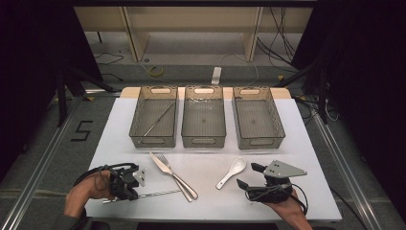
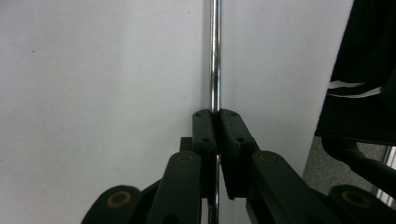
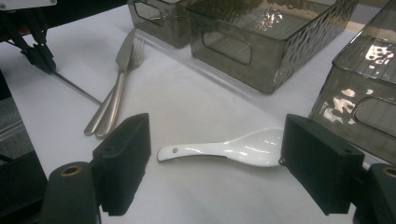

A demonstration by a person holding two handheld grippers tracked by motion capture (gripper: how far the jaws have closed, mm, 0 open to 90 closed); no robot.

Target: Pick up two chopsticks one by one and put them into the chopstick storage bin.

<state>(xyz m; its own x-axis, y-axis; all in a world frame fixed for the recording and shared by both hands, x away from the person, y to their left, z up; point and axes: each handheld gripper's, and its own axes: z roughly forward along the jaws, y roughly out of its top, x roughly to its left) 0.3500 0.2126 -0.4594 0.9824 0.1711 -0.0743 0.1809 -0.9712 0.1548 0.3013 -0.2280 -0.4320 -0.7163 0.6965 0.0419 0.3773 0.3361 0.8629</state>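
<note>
From the high view, my left gripper [image 1: 135,188] lies low on the white counter [image 1: 210,196] at its near left, its fingers clenched on a thin metal chopstick [image 1: 158,194] that lies flat and runs off to the right toward the cutlery. My right gripper [image 1: 250,176] rests at the near right, its fingers spread wide and empty, pointed at the white ceramic spoon [image 1: 231,171]. Counting: three smoky plastic bins in a row — left bin [image 1: 154,118], middle bin [image 1: 204,117], right bin [image 1: 258,118] — with one more chopstick [image 1: 160,119] already lying slantwise in the left one; one knife [image 1: 171,175] and one fork [image 1: 178,177] lying together; one spoon; two chopsticks in all.

In the left gripper view, the fingers [image 2: 204,133] pinch the chopstick [image 2: 215,56] right at their tips. The rod is slim, smooth and shiny, and the hold sits toward one end, so I judge that on the lift the long free end could swing down or the rod could slide out.

In the right gripper view, the spoon [image 3: 229,148] lies between my parted fingers [image 3: 123,161], touching neither. The knife [image 3: 117,79] and fork [image 3: 131,60] lie just beyond — a loose sweep of the chopstick's far end could knock them.
</note>
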